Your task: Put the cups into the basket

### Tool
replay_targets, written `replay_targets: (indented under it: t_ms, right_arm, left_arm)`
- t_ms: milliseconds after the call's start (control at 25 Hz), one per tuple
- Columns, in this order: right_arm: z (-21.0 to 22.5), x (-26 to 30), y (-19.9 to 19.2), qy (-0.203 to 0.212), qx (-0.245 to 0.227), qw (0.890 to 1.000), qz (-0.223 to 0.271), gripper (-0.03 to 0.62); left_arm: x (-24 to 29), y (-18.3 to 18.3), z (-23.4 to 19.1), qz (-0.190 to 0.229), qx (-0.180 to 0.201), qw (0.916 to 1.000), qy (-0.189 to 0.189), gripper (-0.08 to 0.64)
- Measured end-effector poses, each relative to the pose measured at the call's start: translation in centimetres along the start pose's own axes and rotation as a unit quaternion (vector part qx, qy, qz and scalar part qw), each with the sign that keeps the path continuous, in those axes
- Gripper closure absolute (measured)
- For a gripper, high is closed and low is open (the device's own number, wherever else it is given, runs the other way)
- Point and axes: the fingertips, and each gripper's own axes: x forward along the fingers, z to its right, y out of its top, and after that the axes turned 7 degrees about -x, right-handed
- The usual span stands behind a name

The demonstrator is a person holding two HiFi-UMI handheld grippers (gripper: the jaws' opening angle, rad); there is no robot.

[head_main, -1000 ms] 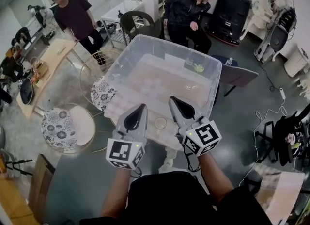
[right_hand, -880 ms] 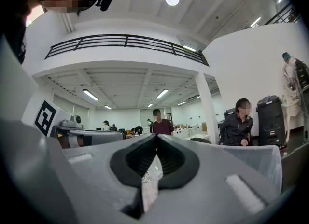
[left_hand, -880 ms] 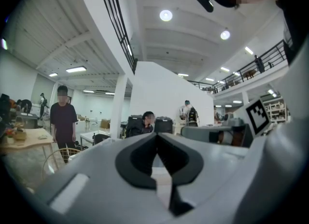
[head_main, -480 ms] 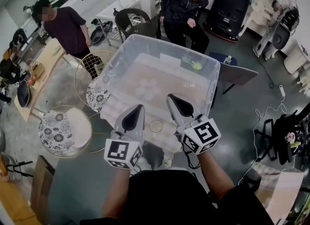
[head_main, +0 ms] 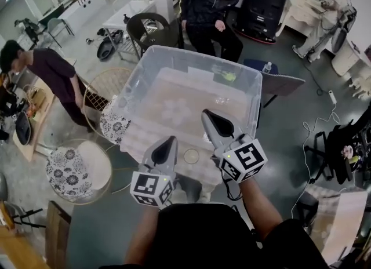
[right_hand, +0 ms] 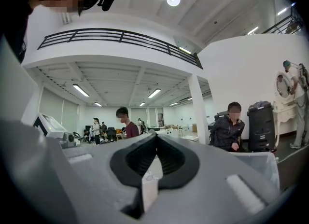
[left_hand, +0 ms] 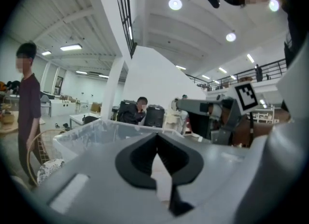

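Locate the clear cup (head_main: 191,156), seen from above as a round rim, upright on the pale bench (head_main: 145,141) between the two grippers and just beside the near wall of the translucent basket (head_main: 134,82). Treat it as the only cup made out here; cannot tell what else lies in the basket beyond a small yellow-green item (head_main: 227,77) in its far right corner.

Note the left gripper (head_main: 170,140) and right gripper (head_main: 205,113): both clenched tip to tip, nothing held, both pointing roughly level toward the basket.

Release one gripper fully before any approach. Tilt it down and lower it over the cup, one jaw inside the rim and one outside. Close gently to avoid buckling what looks like thin clear plastic. Lift straight up, high enough to clear the tall near wall. Set the cup upright on the basket floor, well apart from the yellow-green item, then let go.
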Motion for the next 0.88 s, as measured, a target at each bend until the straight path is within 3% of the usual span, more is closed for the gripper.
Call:
replay_targets:
  t_ms: [160,320,560,880]
  right_arm:
    - [0.0,1.0,-0.7,-0.013,0.005,1.000,-0.008,0.591]
    - [-0.3,1.9,-1.2,-0.020,0.005,1.000,-0.017,0.591]
    - [-0.1,1.9,-1.3,-0.034,-0.004,0.999,-0.027,0.589]
    - [0.6,1.5,-1.5,-0.045,-0.014,0.998,-0.038,0.590]
  left_arm:
    - [0.5,-3.7,-0.9,-0.050,-0.001,0.9986,-0.017,0.554]
    - [1.3,-9.8,-2.7,-0.124,-0.036,0.9913,-0.021,0.517]
    - [2.7,-19.5,-5.1,-0.254,-0.068,0.9647,-0.014,0.425]
    - [4.1,-25.7,-5.2,-0.336,-0.088,0.9375,-0.016,0.362]
